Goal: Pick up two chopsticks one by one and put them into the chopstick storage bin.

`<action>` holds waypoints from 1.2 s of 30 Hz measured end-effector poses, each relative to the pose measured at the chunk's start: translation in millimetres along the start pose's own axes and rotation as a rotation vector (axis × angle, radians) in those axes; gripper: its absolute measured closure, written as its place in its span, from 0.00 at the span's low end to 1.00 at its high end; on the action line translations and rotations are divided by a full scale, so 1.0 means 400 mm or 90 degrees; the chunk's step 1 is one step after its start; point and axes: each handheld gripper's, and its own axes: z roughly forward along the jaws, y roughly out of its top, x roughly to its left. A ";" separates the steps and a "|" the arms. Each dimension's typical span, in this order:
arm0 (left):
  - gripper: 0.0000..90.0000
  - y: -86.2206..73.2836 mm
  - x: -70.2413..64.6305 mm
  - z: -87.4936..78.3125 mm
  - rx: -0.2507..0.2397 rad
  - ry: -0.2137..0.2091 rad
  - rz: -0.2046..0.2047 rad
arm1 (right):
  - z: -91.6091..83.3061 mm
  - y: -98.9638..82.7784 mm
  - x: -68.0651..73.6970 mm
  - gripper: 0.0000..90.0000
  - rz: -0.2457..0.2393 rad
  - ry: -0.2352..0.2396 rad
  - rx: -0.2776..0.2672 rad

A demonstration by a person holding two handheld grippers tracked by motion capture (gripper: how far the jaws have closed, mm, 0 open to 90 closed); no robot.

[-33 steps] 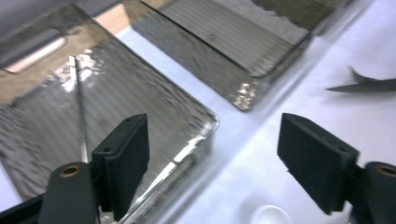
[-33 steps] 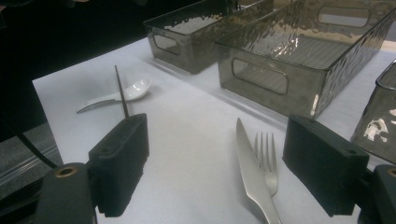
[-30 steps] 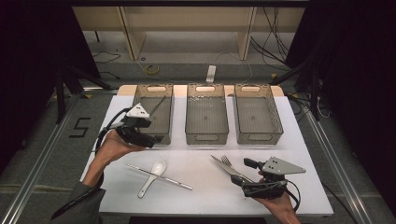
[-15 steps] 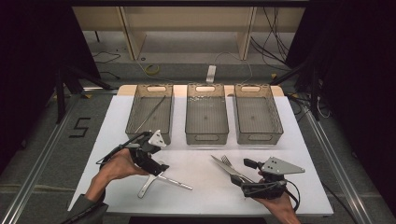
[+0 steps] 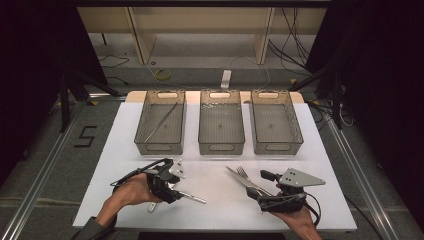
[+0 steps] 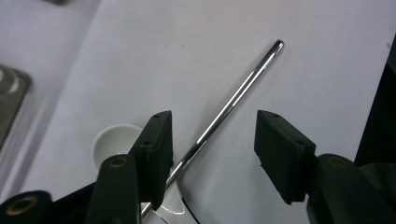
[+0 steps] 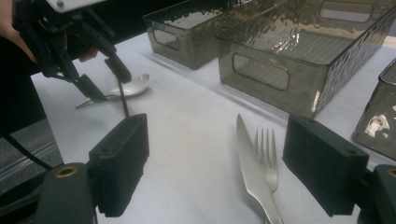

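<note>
Left gripper [image 5: 176, 191]: jaws partly open and just been closing, straddling a thin metal rod [image 6: 233, 100] that lies on the white table [image 5: 215, 210]. In the left gripper view the rod runs diagonally up between the two black pads; it passes close along the left-hand pad, while a clear gap remains to the right-hand pad. Whether the near pad already touches the rod cannot be told. No clamp on it yet.

A white spoon [image 6: 112, 142] lies under and just beside the same pad, its bowl partly covered by the jaw; the rod crosses over the spoon's handle at the bottom edge of that view.

Left hand pose: forearm enters from the bottom left of the high view, gripper low over the table's near left part and pointing toward the table's middle. The rod's free end [image 5: 197, 199] sticks out past the jaws there.

Right gripper [image 5: 262, 176]: jaws wide apart, nothing between the pads. It sits low at the near right part of the table, aimed at a knife [image 7: 252, 170] and a fork [image 7: 267, 154] lying side by side, touching, just ahead of the jaws.

Three grey bins [image 5: 221, 131] stand in a row at the far side; the left one holds a thin stick-like piece, too small to identify.

Hidden: the spoon's handle end is cut off; the knife and fork handles run out of the right gripper view.
</note>
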 end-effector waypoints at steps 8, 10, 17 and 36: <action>0.61 0.001 0.000 0.031 0.025 -0.007 0.006 | 0.000 0.001 -0.001 0.26 0.001 -0.001 -0.001; 0.63 0.003 0.002 0.038 0.028 -0.002 0.006 | 0.000 0.000 -0.002 0.26 0.001 -0.002 -0.001; 0.67 0.000 0.003 0.060 0.055 0.002 0.024 | 0.002 0.000 0.000 0.26 -0.001 -0.001 0.001; 0.91 0.000 -0.004 0.068 0.070 -0.033 0.075 | -0.001 0.002 -0.001 0.26 -0.001 -0.002 -0.002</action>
